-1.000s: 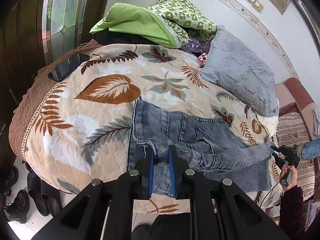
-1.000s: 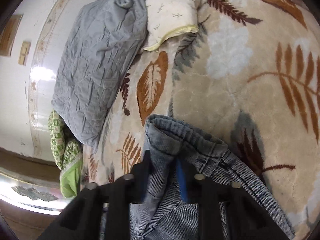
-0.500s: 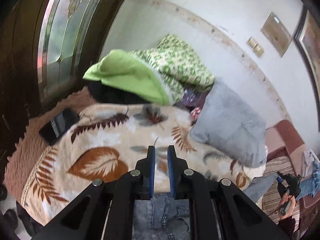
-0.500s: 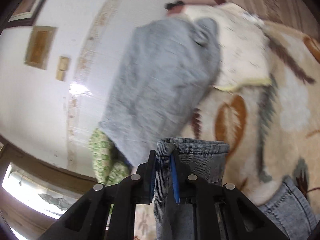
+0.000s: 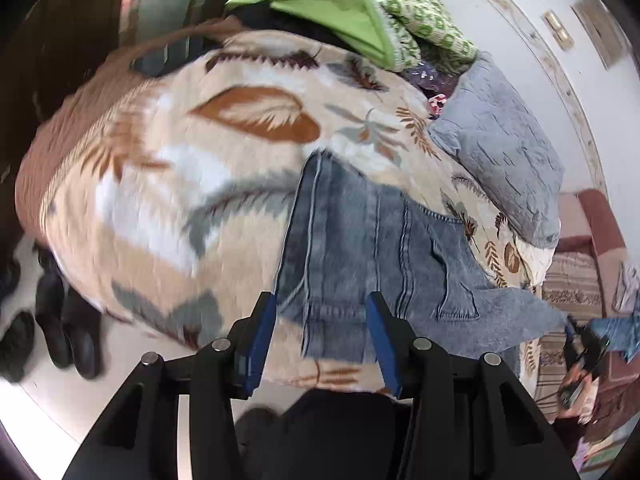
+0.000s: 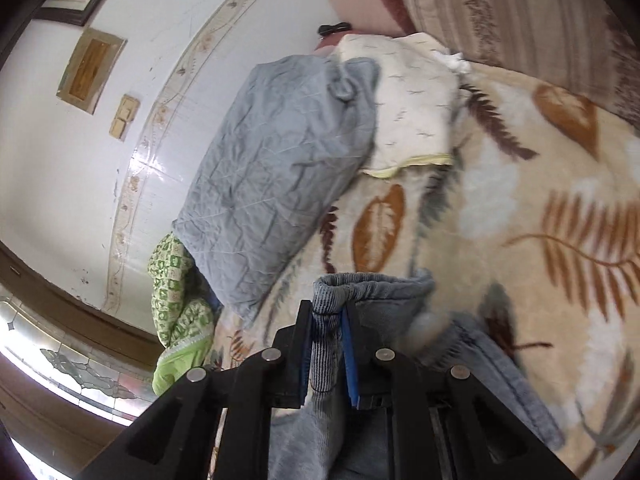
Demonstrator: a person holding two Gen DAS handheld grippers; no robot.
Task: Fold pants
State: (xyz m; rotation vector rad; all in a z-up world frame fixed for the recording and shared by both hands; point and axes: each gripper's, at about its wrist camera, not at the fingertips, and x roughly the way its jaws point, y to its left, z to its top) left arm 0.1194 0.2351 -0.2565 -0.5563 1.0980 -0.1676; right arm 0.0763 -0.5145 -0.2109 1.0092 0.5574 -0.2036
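Blue denim pants (image 5: 360,248) lie on the leaf-patterned bedspread (image 5: 168,184) near the bed's front edge. My left gripper (image 5: 321,312) is open and empty, hovering above the pants' near edge. In the right wrist view my right gripper (image 6: 328,316) is shut on the ribbed cuff of a pant leg (image 6: 368,292) and holds it lifted above the bedspread (image 6: 540,240). The right gripper also shows far right in the left wrist view (image 5: 580,344), with the leg stretched toward it.
A grey quilted pillow (image 5: 500,148) and a green blanket pile (image 5: 348,12) lie at the bed's far side against the wall. A cream pillow (image 6: 408,104) lies beside the grey one. Black shoes (image 5: 60,320) stand on the floor at left. A phone (image 5: 168,56) lies on the bed's far left.
My left gripper let go of the pants, opened, and now looks down at them. My right gripper lifted the cuff off the bed and keeps holding it.
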